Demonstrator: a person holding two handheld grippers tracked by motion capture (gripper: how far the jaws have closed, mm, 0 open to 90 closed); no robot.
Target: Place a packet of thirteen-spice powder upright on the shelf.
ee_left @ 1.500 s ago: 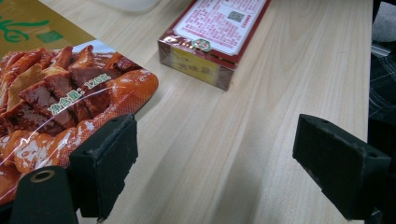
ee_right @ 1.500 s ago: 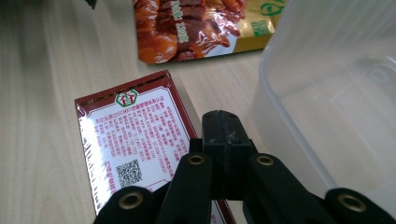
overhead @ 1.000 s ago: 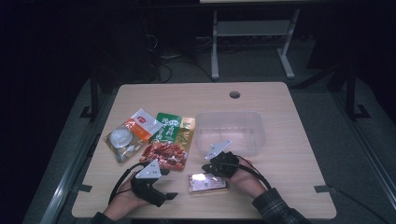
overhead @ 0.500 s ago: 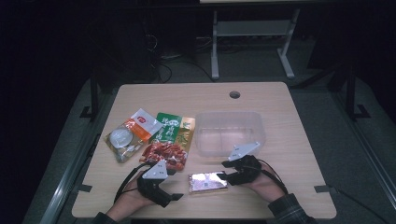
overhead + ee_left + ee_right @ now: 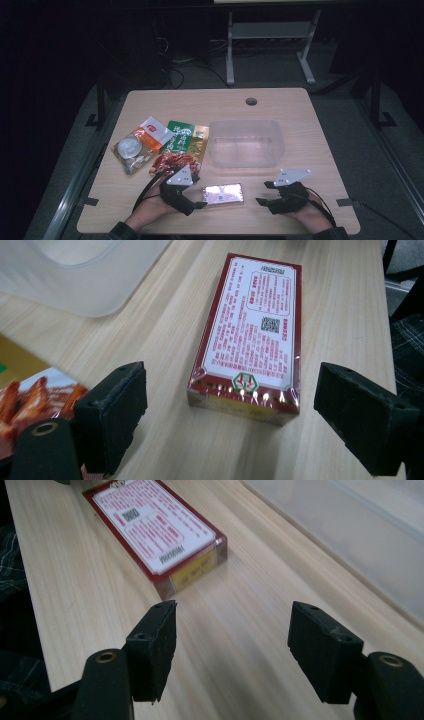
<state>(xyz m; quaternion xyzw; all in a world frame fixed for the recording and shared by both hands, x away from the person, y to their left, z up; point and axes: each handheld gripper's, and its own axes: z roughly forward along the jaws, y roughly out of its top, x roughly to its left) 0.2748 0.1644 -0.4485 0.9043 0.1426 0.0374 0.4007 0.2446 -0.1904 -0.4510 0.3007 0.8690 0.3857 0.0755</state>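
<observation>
— As the high view ran from left to right, what lay on the table (image 5: 300, 130)?

— Snack packets (image 5: 160, 145) sat at centre left. Below them the left gripper (image 5: 199, 204), jaws spread wide and holding nothing, faced a red box (image 5: 223, 194) lying flat at lower centre. A clear tub (image 5: 246, 143) stood above the box. At lower right, the right gripper (image 5: 264, 193) was also spread and empty.

— How far along was the work?

— Barely begun, I judged: the box was ungrasped and the tub looked empty.

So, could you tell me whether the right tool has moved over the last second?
Yes. The right tool has drawn back from the clear tub toward the table's near edge.
</observation>
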